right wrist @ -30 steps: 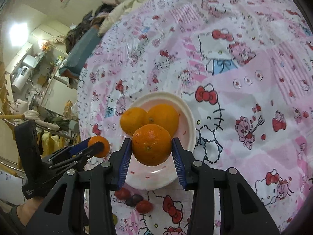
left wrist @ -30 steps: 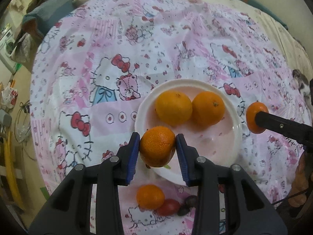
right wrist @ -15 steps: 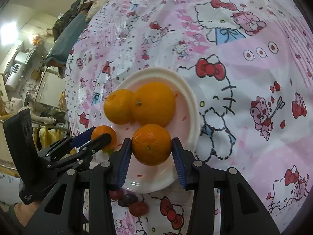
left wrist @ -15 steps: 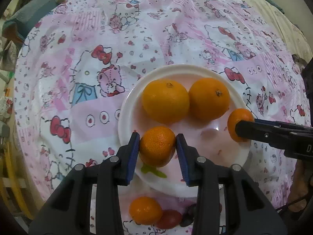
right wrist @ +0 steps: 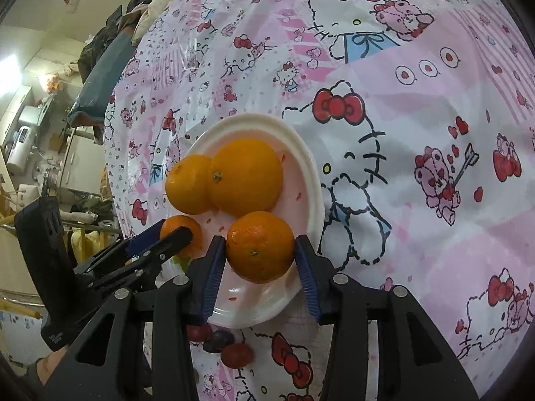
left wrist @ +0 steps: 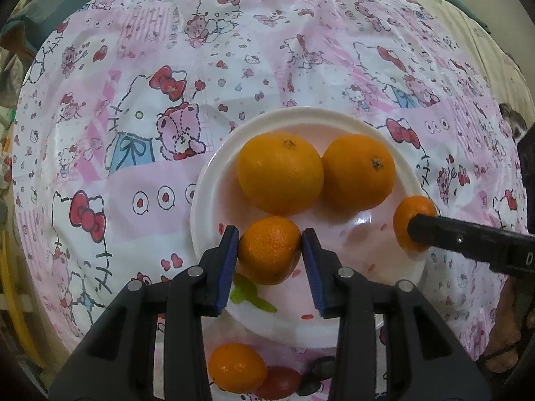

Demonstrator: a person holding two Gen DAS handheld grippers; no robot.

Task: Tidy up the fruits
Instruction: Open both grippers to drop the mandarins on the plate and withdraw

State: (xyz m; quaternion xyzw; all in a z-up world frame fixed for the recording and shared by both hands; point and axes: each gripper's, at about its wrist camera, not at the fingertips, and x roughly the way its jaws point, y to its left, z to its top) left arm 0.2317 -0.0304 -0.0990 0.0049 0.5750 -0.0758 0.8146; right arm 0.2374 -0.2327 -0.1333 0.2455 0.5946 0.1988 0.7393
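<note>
Over the white round plate [left wrist: 207, 180], the left gripper [left wrist: 270, 250] is pinching a small orange mandarin [left wrist: 269, 249] while the right gripper [right wrist: 260, 250] is pinching a larger orange mandarin [right wrist: 260, 246].

Round table under a pink cartoon-cat tablecloth [right wrist: 418, 107], cream wall [right wrist: 50, 6] behind, bright light [right wrist: 8, 61] at left, white cabinet [right wrist: 75, 163], dark clothes heaped [right wrist: 100, 46] beyond the table

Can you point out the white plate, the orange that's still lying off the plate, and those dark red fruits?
white plate [left wrist: 214, 167], left wrist view, bare left rim.
loose orange [left wrist: 237, 371], left wrist view, middle of its peel.
dark red fruits [right wrist: 236, 355], right wrist view, the nearest one.
</note>
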